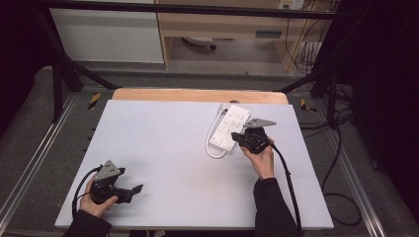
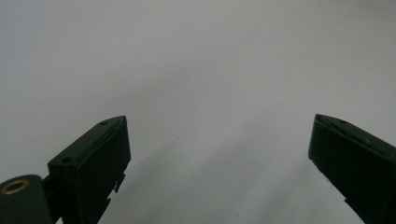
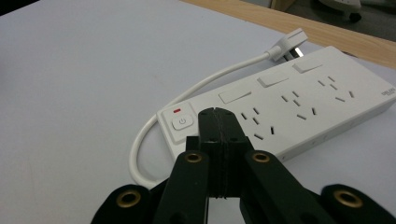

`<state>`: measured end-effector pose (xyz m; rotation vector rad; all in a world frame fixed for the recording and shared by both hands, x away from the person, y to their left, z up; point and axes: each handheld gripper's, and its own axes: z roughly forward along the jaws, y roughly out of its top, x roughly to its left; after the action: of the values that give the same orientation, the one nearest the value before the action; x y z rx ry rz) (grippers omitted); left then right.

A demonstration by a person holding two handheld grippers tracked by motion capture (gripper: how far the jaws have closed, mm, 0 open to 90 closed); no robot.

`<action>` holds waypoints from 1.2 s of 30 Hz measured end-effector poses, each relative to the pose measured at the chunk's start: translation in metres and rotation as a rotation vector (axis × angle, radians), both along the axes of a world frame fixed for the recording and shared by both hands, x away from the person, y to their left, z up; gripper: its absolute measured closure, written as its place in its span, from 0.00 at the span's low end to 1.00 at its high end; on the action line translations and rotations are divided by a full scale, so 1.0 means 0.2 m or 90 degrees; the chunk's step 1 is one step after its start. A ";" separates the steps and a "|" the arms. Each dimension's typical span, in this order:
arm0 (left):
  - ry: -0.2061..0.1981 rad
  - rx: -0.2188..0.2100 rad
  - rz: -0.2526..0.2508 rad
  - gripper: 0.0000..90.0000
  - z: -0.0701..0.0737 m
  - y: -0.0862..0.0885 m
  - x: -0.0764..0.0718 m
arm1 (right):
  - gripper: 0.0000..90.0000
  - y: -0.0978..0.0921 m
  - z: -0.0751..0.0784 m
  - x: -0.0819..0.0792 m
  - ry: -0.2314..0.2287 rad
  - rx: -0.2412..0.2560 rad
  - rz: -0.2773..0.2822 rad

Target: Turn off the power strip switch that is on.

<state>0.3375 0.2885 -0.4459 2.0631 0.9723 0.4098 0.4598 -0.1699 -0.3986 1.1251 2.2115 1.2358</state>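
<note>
Two grippers up. Right gripper [image 3: 218,114] has its jaws pressed together, empty, tip hovering just beside the power button [image 3: 182,122] on the white power strip [image 1: 231,126], which lies at 2 o'clock on the table [image 1: 163,148]. Left gripper [image 2: 219,154] idles at 8 o'clock, jaws spread, empty. Judgement: button press looks pending; whether the tip touches, can't tell.

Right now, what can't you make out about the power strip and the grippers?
- Power strip: right gripper view, the shut right gripper covers its near edge; whether the fingers touch it is unclear.
- Corner logo: too small to read.
- Left gripper: left gripper view, fingers cut off by the bottom edge.
</note>
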 end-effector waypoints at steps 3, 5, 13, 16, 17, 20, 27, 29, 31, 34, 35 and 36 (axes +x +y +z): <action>0.000 -0.001 0.002 0.06 0.00 0.00 0.00 | 1.00 0.02 0.00 0.03 0.000 0.003 0.001; -0.001 -0.001 0.000 0.06 0.00 0.00 0.00 | 1.00 0.04 -0.01 0.05 0.001 -0.001 0.002; -0.001 -0.001 0.001 0.06 0.00 0.01 0.00 | 1.00 0.08 -0.02 0.11 0.005 -0.005 -0.003; -0.001 0.000 0.002 0.06 0.00 0.01 0.00 | 1.00 0.09 -0.03 0.13 0.006 0.001 -0.006; -0.001 0.000 0.001 0.06 0.00 0.01 0.00 | 1.00 0.09 -0.04 0.14 0.009 0.003 -0.007; -0.001 0.000 0.001 0.06 0.00 0.01 0.00 | 1.00 0.09 -0.06 0.16 0.015 0.003 -0.012; 0.000 0.001 0.001 0.06 0.00 0.01 0.00 | 1.00 0.08 -0.08 0.19 0.020 0.011 -0.020; -0.001 0.001 0.002 0.06 0.00 0.01 0.00 | 1.00 0.08 -0.09 0.19 0.022 0.012 -0.021; -0.001 0.001 0.002 0.06 0.00 0.01 0.00 | 1.00 0.08 -0.09 0.20 0.021 0.010 -0.022; 0.000 0.001 0.002 0.06 0.00 0.01 0.01 | 1.00 0.09 -0.09 0.21 0.022 0.007 -0.020; 0.000 0.001 0.002 0.06 0.00 0.01 0.01 | 1.00 0.09 -0.09 0.21 0.020 0.004 -0.021; -0.001 0.001 0.002 0.06 0.00 0.01 0.00 | 1.00 0.10 -0.09 0.22 0.019 0.001 -0.020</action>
<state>0.3385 0.2898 -0.4461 2.0628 0.9742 0.4129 0.5032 -0.1504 -0.4168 1.1818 2.2056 1.2164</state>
